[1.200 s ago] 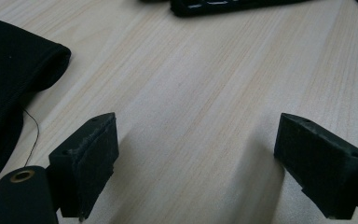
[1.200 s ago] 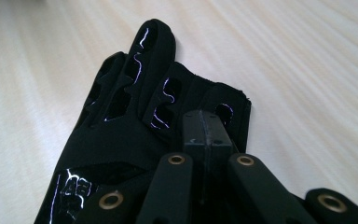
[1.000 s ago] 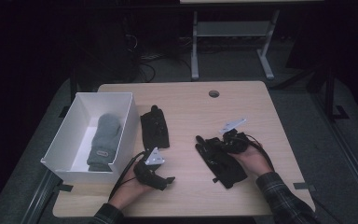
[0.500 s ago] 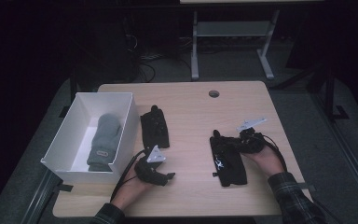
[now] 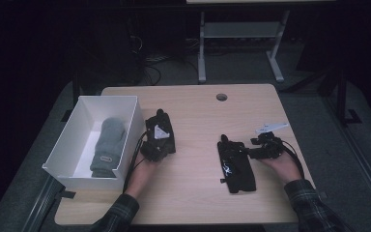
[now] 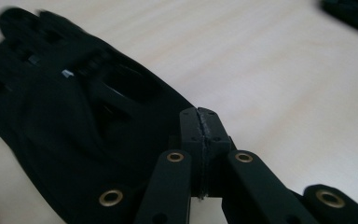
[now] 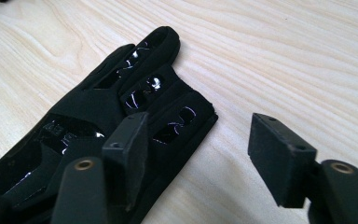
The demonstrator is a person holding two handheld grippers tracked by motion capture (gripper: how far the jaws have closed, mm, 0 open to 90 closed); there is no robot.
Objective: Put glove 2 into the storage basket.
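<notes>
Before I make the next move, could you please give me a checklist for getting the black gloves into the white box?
1. Left gripper closed: ok; its jaws have just been closing and now meet at the edge of the left black fabric glove.
2. Fabric pinched between them: cannot tell.
3. Right gripper released: ok; its jaws have just been opening, with the pads apart.
4. Right black fabric glove flat on the light wooden table: ok.
5. Room in the white rectangular box beside the grey knitted mitten: ok.
</notes>
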